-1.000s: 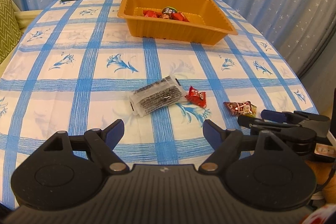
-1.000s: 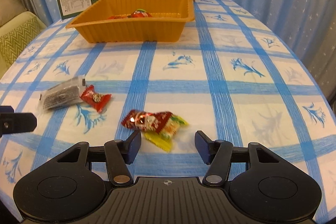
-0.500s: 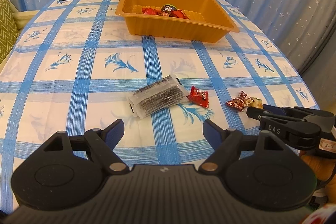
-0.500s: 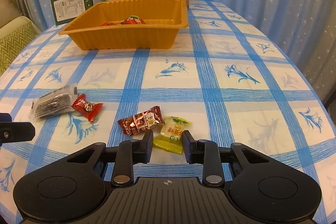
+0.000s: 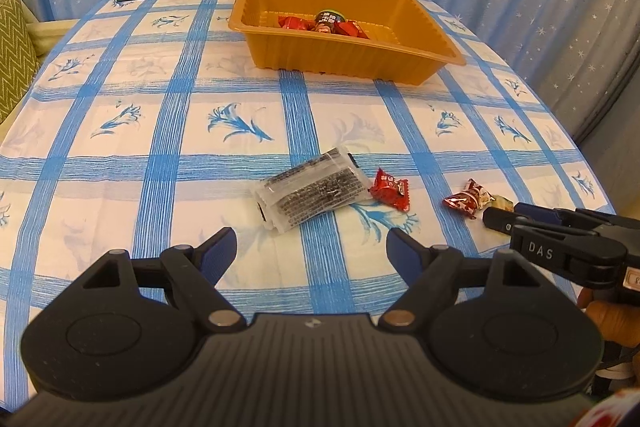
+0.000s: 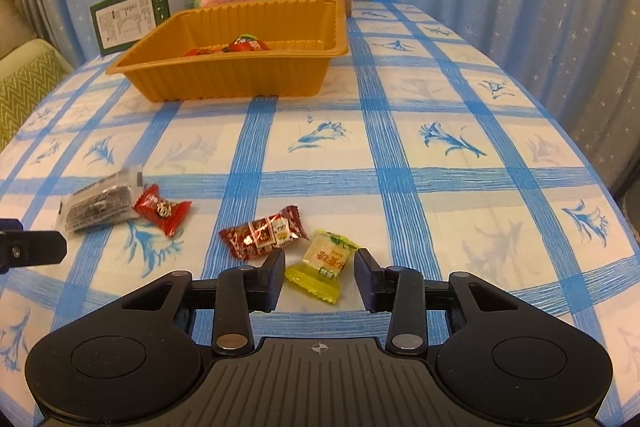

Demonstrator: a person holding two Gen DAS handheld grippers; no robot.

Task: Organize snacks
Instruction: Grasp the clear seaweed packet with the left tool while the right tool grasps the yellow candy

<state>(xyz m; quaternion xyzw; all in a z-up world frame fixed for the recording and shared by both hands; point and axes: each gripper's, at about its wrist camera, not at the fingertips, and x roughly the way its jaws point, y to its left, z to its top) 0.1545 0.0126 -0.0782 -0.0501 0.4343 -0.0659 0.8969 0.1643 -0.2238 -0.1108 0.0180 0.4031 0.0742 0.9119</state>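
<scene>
- While the left gripper hangs with its jaws spread wide over the blue-checked floral tablecloth, the left wrist view shows a clear packet of dark snack just beyond its tips, a red wrapped candy to the packet's right, and a ribbed orange plastic tray far off holding a few red candies
- From the right wrist view, the right gripper is partly open, its fingers either side of a yellow wrapped candy lying on the cloth; a brown-red wrapped candy sits just left of it
</scene>
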